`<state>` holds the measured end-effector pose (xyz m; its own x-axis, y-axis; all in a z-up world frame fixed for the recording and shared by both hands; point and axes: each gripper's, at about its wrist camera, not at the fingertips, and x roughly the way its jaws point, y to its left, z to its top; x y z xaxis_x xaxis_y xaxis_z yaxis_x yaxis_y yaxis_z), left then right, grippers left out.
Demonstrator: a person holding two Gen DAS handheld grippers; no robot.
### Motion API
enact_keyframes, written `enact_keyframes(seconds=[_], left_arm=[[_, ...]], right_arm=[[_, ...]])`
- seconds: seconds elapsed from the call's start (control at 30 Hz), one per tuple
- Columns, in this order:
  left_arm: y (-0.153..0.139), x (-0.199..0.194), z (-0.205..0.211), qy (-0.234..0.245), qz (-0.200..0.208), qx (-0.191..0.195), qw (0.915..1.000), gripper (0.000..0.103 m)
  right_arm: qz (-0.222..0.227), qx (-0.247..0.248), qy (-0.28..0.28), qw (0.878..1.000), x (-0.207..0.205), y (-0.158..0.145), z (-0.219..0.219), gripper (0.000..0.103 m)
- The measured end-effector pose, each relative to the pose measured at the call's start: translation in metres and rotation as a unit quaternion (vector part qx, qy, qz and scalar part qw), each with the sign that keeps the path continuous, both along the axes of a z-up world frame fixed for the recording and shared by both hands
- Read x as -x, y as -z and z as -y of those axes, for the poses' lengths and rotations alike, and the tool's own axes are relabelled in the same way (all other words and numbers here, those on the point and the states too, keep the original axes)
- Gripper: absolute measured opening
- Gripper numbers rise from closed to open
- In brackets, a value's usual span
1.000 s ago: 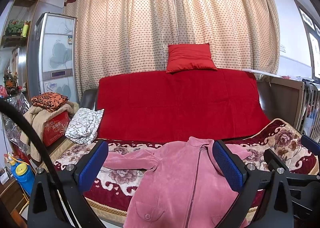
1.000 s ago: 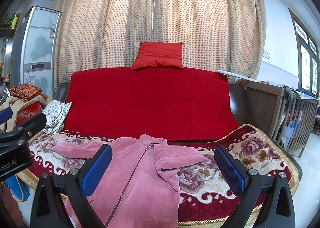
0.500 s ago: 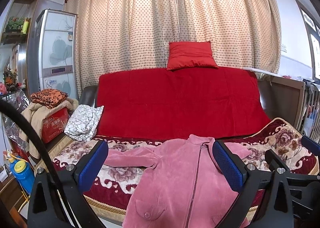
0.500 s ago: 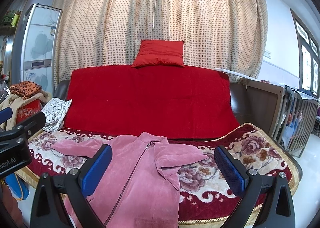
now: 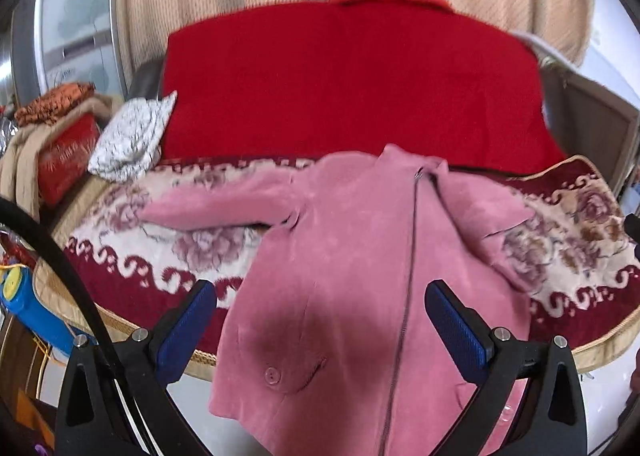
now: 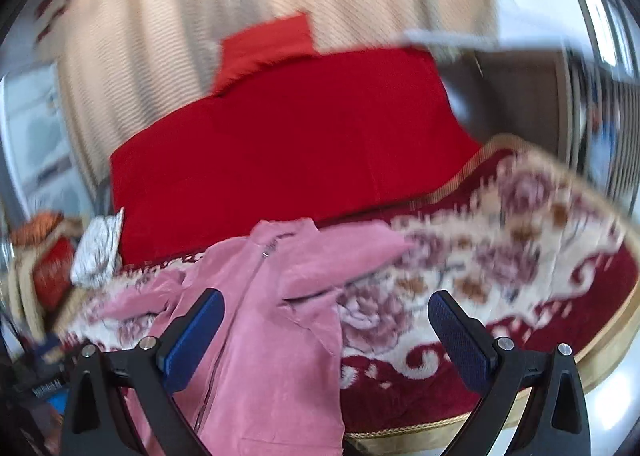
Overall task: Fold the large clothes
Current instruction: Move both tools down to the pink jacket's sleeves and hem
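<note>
Above the pink jacket (image 5: 360, 256) — seemingly untouched — both grippers gape.

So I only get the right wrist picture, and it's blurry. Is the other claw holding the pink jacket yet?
Observer: No. The left claw is open, jaws wide apart, framing the pink jacket and pinching nothing.
Operator: Where's the sleeve on that side?
Observer: The sleeve lies stretched sideways across the floral sofa cover, unfolded.
Operator: Anything on the front?
Observer: A pocket button low down, where the jacket hangs over the sofa edge.
</note>
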<state>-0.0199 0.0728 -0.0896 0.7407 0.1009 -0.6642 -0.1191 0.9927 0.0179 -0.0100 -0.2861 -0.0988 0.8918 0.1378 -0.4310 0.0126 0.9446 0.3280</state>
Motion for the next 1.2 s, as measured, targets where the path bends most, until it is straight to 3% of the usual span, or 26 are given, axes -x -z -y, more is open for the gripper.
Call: enact_keyframes(seconds=[0.2,0.3,0.37,0.53,0.57,0.67,0.77,0.83,0.87,0.9,1.0,1.1,1.2], left_arm=[[0.029,-0.029,-0.003,0.003,-0.042,0.005,0.9991,0.103],[0.039,-0.042,-0.005,-0.001,-0.058,0.003,0.9983,0.103],[0.044,-0.05,-0.007,-0.009,-0.061,-0.001,0.9981,0.103],[0.051,-0.064,-0.015,-0.02,-0.059,-0.021,0.9978,0.103],[0.052,-0.067,-0.017,-0.023,-0.059,-0.028,0.9976,0.103],[0.054,-0.076,-0.024,-0.03,-0.056,-0.04,0.9972,0.103],[0.054,-0.085,-0.032,-0.034,-0.051,-0.049,0.9969,0.103],[0.053,-0.089,-0.037,-0.038,-0.044,-0.052,0.997,0.103],[0.053,-0.091,-0.039,-0.039,-0.042,-0.053,0.9969,0.103],[0.053,-0.093,-0.042,-0.041,-0.042,-0.054,0.9968,0.103],[0.054,-0.096,-0.053,-0.048,-0.039,-0.05,0.9968,0.103],[0.055,-0.095,-0.068,-0.061,-0.035,-0.044,0.9965,0.103],[0.053,-0.092,-0.086,-0.079,-0.031,-0.032,0.9959,0.103]], right_arm=[[-0.073,-0.147,-0.025,0.986,-0.071,0.062,0.059,0.103],[-0.09,-0.248,-0.046,0.963,-0.109,0.09,0.071,0.103],[-0.101,-0.286,-0.054,0.951,-0.137,0.102,0.075,0.101],[-0.13,-0.348,-0.057,0.927,-0.203,0.129,0.076,0.089],[-0.139,-0.351,-0.057,0.924,-0.218,0.135,0.074,0.084],[-0.165,-0.353,-0.036,0.92,-0.251,0.153,0.071,0.08],[-0.197,-0.337,0.002,0.921,-0.277,0.168,0.066,0.075],[-0.19,-0.332,0.014,0.924,-0.286,0.169,0.064,0.075],[-0.181,-0.329,0.012,0.927,-0.291,0.166,0.061,0.061],[-0.175,-0.326,0.006,0.929,-0.297,0.164,0.059,0.032],[-0.174,-0.314,0.006,0.933,-0.308,0.159,0.051,0.026],[-0.11,-0.28,-0.015,0.954,-0.297,0.128,0.034,0.019],[-0.066,-0.257,-0.059,0.962,-0.29,0.092,0.007,0.018]])
